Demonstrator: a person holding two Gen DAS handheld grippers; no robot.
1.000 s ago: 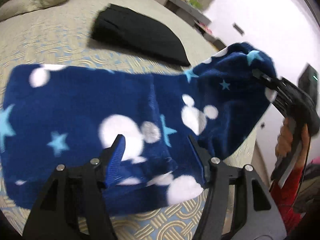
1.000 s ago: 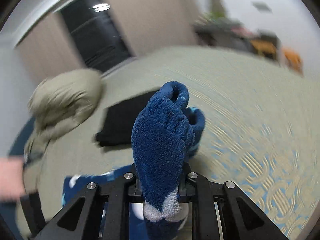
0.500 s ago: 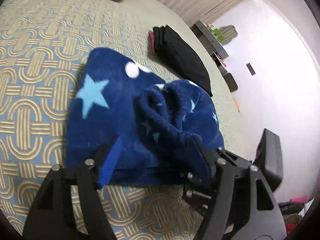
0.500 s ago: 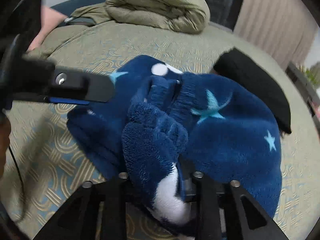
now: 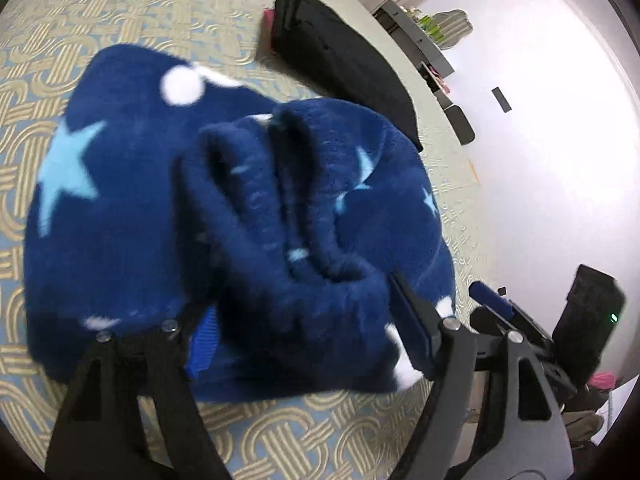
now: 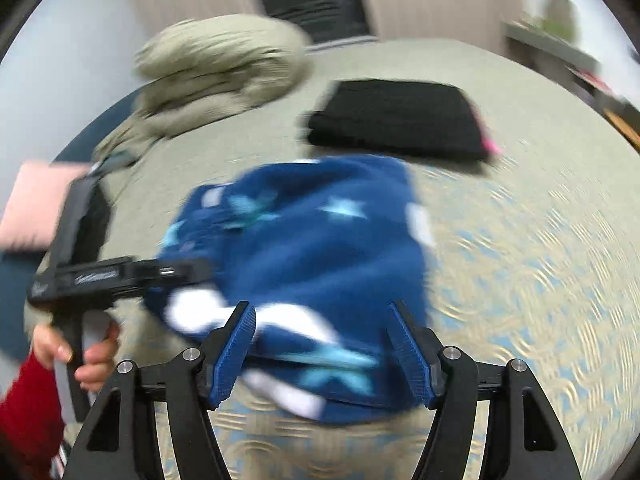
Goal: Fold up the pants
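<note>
The blue fleece pants [image 5: 168, 216] with stars and white dots lie folded in a thick bundle on the patterned bed cover; they also show in the right wrist view [image 6: 316, 256]. My left gripper [image 5: 308, 336] is open, its fingers wide apart around the bundle's near edge, fabric bulging between them. It shows from the side in the right wrist view [image 6: 188, 270]. My right gripper [image 6: 330, 344] is open and empty, just in front of the bundle's near edge. It also shows in the left wrist view [image 5: 490, 296], at the lower right.
A folded black garment [image 6: 400, 120] lies on the bed beyond the pants, also in the left wrist view [image 5: 344, 60]. A rolled olive duvet [image 6: 216, 68] sits at the far left. The bed edge [image 5: 460, 184] runs along the right, with a shelf against the wall.
My right gripper carried the far end of the pants over onto the rest, then opened, let go and drew back. My left gripper stayed open at the near edge.
</note>
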